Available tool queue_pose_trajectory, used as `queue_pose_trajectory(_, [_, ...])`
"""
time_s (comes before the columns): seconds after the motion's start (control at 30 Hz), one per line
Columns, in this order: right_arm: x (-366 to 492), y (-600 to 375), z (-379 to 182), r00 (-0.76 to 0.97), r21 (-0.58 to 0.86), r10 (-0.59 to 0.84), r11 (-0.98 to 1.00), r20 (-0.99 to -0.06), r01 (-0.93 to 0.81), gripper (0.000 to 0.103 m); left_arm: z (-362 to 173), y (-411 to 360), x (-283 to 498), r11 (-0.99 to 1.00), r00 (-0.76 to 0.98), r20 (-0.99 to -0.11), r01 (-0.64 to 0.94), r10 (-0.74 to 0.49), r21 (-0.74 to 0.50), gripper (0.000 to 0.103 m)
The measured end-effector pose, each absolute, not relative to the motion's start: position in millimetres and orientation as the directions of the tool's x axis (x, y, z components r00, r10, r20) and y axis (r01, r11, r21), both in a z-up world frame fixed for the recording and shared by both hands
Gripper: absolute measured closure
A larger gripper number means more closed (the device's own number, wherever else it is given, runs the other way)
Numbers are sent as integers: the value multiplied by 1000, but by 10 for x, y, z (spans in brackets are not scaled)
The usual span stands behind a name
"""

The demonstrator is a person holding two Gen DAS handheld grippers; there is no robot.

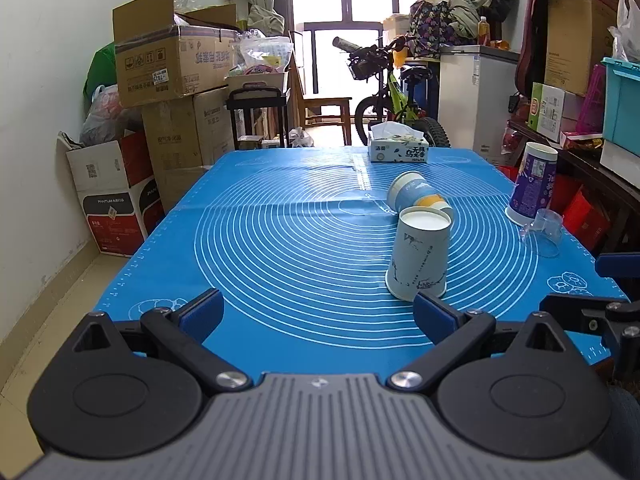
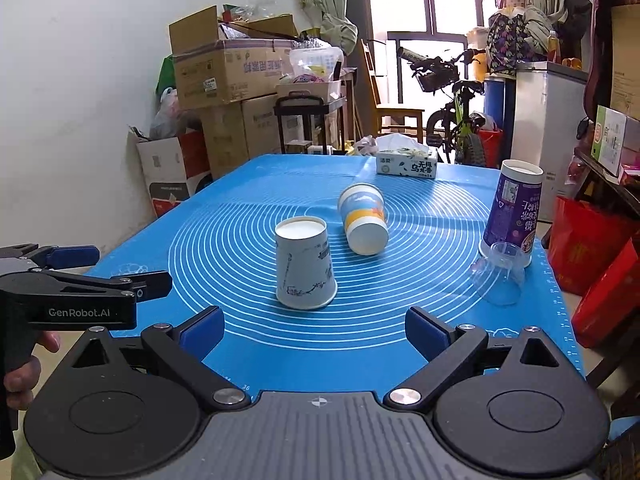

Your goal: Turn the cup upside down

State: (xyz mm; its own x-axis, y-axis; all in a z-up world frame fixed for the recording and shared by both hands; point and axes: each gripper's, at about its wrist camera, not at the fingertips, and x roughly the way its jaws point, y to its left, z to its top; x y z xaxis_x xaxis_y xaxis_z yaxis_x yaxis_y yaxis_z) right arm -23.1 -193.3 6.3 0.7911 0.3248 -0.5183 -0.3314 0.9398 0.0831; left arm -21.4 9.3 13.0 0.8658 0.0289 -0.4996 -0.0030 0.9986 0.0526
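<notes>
Cluttered boxes and a bicycle ring the blue mat (image 2: 240, 208), which covers the table at the centre of both frames. We hold the left gripper (image 1: 318, 314) and right gripper (image 2: 314, 330) low at the near edge, both with jaws spread wide and empty.

The white cup (image 2: 305, 264) stands mouth-down at mid-frame in the right view, seemingly already flipped. Behind it the striped cup (image 2: 364, 218) lies on its side, so we judge it the one left to turn. Being round, it could roll away if we nudge it, or knock the white cup, which sits just in front.

At right the purple cup (image 2: 512, 212) and clear cup (image 2: 498, 278) sit close to the mat's right edge; a wide sweep could push them off. Open room lies left of centre.
</notes>
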Motion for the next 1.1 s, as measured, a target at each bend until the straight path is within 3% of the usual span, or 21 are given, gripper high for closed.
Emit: queue_pose_trajectory(1.1, [-293, -1961, 38, 781, 90, 334, 936, -528, -339, 5, 105, 130, -258, 999, 862, -506, 4, 23, 53, 3])
